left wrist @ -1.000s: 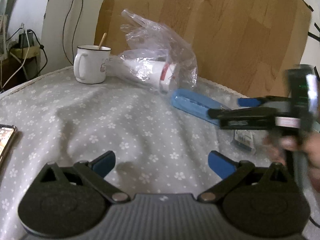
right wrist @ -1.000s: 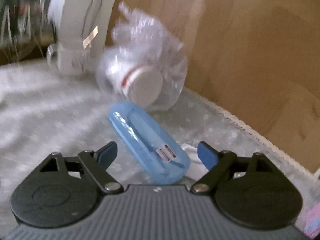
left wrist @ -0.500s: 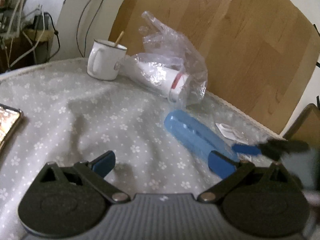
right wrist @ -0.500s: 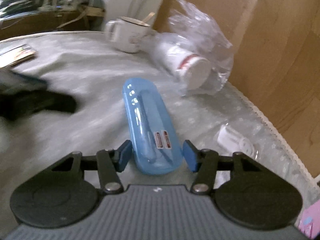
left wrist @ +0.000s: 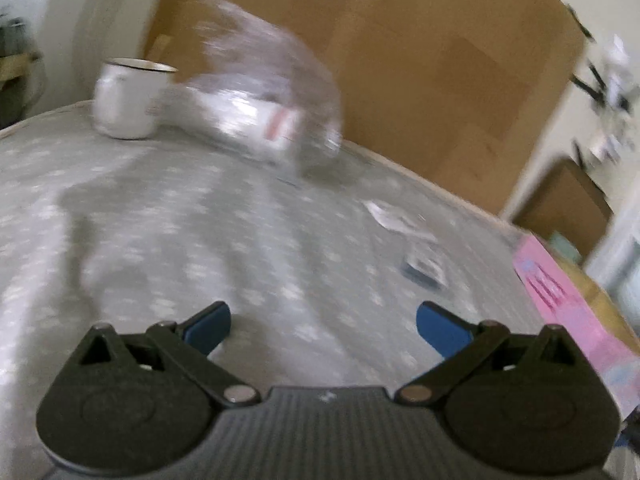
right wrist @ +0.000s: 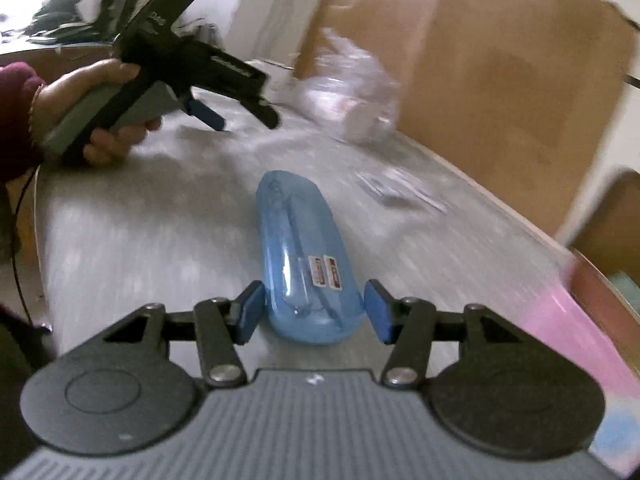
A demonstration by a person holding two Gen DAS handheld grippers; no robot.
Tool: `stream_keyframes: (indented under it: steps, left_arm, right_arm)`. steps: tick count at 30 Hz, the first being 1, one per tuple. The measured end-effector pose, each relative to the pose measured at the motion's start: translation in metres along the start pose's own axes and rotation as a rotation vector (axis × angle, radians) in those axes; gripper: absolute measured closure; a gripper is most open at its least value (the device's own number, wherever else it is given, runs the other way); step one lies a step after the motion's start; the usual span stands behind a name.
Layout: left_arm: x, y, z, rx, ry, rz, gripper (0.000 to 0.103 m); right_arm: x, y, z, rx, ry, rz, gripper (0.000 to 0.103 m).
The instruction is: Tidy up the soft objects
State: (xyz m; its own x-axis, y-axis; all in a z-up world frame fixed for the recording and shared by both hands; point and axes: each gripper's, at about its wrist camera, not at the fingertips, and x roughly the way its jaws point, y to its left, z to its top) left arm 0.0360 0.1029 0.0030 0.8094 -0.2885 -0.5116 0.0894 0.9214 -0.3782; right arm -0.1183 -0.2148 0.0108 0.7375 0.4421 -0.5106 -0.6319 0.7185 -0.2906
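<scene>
A surface (left wrist: 168, 216) covered by a grey flowered cloth is seen, backed by a brown board (left wrist: 420, 60). A crumpled clear plastic bag (left wrist: 272, 108) with a white container inside is lying near the board, just beside a white mug (left wrist: 128, 100). A blue case (right wrist: 308, 256) is clamped at its near end between the fingers of the right gripper (right wrist: 314, 310). The left gripper (left wrist: 322, 322) is held over bare cloth, fingers wide apart, nothing between them. Small flat packets (left wrist: 424, 268) are lying to its right; details blurred.
</scene>
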Motion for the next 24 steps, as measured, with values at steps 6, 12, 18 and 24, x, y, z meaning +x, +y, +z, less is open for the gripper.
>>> stream_keyframes:
  steps: [6,12,18,24]
  left_arm:
    - [0.005,-0.058,-0.019,0.095,0.085,-0.198,0.001]
    - [0.011,-0.127,-0.043,0.218,0.194,-0.344,0.001]
    - [0.007,-0.141,-0.06,0.238,0.276,-0.366,0.012]
    - [0.01,-0.155,-0.068,0.224,0.306,-0.385,0.019]
  right_arm:
    - [-0.047,-0.028,-0.045,0.266,0.026,-0.182,0.029]
    - [-0.048,-0.036,-0.049,0.427,-0.027,-0.119,0.029]
    - [-0.033,-0.021,-0.049,0.391,-0.023,-0.07,0.029]
    - [-0.026,-0.027,-0.048,0.435,-0.027,-0.081,0.032]
